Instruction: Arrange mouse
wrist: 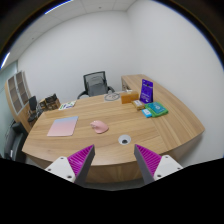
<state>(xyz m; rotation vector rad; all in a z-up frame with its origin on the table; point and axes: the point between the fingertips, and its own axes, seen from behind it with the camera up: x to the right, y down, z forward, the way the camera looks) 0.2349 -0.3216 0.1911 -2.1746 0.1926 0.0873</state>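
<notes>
A pink mouse [99,126] lies on the wooden table [150,135], just right of a pink mouse mat [62,126]. My gripper [112,156] is well back from the table's near edge, high above it. Its two fingers with magenta pads [81,157] stand wide apart and open, with nothing between them. The mouse is far beyond the fingers, a little left of the midline.
A round cable port [124,140] sits in the table ahead of the fingers. A black office chair [94,83] stands at the far side. Boxes and a purple sign [147,90] stand at the far right, books [153,110] lie near them, and shelving [17,95] is at the left.
</notes>
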